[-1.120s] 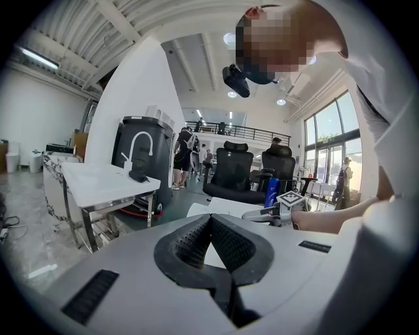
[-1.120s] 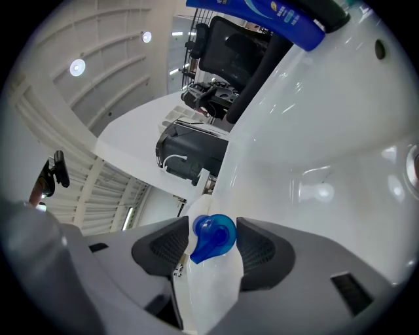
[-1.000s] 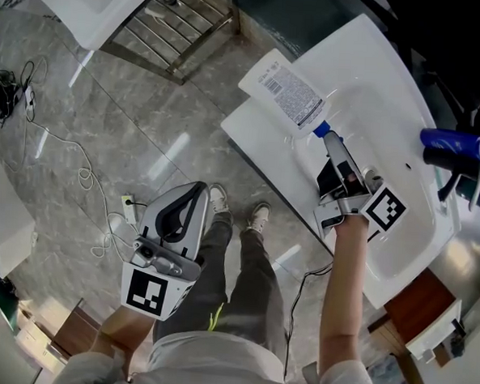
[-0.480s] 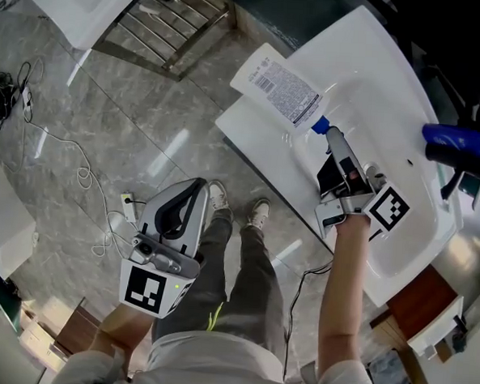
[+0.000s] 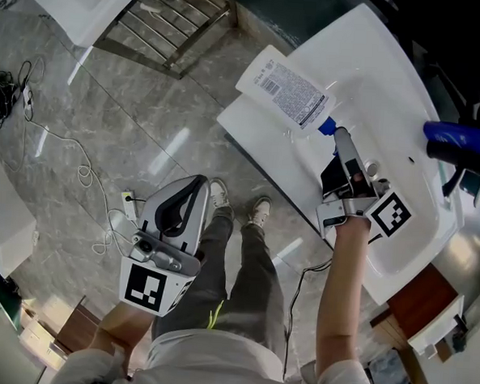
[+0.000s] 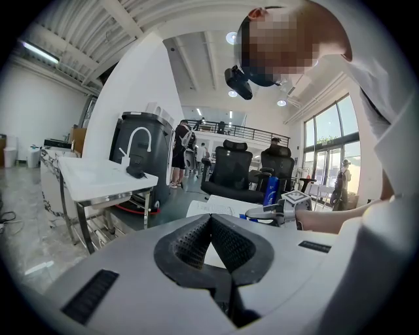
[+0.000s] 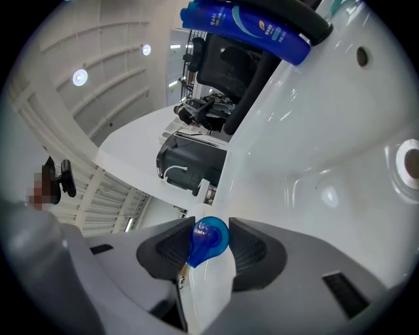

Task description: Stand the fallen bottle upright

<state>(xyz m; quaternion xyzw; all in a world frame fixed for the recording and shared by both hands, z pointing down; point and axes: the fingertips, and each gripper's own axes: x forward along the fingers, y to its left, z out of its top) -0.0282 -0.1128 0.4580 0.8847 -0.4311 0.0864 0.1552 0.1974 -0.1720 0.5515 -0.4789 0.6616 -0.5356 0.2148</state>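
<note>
Fingers of right gripper [image 5: 339, 136], just closing, pinched blue cap [image 7: 209, 237] of bottle [image 5: 283, 88] lying on sink [image 5: 408, 100]; left gripper [image 6: 211, 222] fingers pressed together, empty.

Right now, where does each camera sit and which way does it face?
Head view: on the person's head, facing steeply down at floor and sink; legs, left gripper and right gripper show.
Left gripper view: on the left gripper, facing roughly level toward the sink; its shut, empty jaws and right forearm show.
Right gripper view: on the right gripper, facing along the sink; its jaws, just closing, grip the fallen bottle by its blue cap.
Shared: head and right gripper views show that bottle.
</note>
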